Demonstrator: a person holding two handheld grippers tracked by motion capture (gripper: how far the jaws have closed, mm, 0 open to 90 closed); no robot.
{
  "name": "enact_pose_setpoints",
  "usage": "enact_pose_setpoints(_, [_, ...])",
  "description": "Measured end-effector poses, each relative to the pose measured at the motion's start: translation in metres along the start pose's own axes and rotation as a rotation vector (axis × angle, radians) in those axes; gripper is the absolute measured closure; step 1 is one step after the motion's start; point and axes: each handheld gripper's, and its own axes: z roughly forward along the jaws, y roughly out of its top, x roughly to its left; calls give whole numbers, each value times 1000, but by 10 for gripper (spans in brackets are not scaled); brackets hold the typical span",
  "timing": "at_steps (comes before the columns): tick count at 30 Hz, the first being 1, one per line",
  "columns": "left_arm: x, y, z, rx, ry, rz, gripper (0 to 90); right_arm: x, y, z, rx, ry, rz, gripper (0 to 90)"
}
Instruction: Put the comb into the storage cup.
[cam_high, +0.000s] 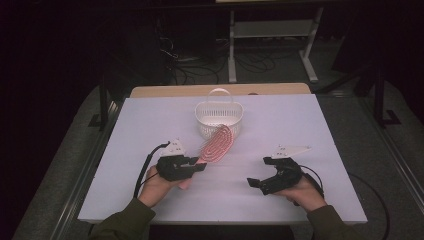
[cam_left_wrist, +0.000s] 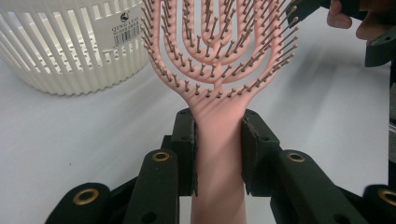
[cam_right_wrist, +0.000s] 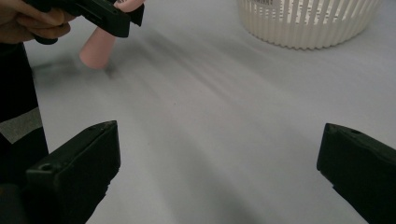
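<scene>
A pink vented hairbrush (cam_high: 216, 144) is lifted off the white table, its bristled head reaching toward the white slatted basket (cam_high: 218, 118). My left gripper (cam_high: 198, 164) is shut on the brush handle; in the left gripper view both pads (cam_left_wrist: 187, 154) press the pink handle (cam_left_wrist: 219, 140) just below the head. The handle's rounded end (cam_right_wrist: 96, 51) sticks out beneath that gripper in the right gripper view. My right gripper (cam_high: 256, 182) hovers at the front right, open, with nothing between its jaws (cam_right_wrist: 219, 158).
The white table board (cam_high: 300, 125) ends in a wooden strip at the back. The basket (cam_left_wrist: 70, 46) carries a label and a hoop handle. Beyond the table, cables and a white frame stand on the dark floor.
</scene>
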Motion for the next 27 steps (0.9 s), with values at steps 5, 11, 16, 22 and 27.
enact_pose_setpoints(5, [-1,-1,0,-12,5,0,702,0,7,-1,-16,0,-4,0])
enact_pose_setpoints(11, [1,-2,0,-16,11,-14,702,0,13,-2,-30,-11,-10,0])
enact_pose_setpoints(16, [1,-3,0,-21,17,-17,702,1,19,1,-31,3,-15,0])
enact_pose_setpoints(22, [1,-3,0,-27,15,-22,702,1,26,1,-54,14,-5,0])
enact_pose_setpoints(27, [0,-3,-1,-33,17,-20,702,2,33,5,-69,20,-6,0])
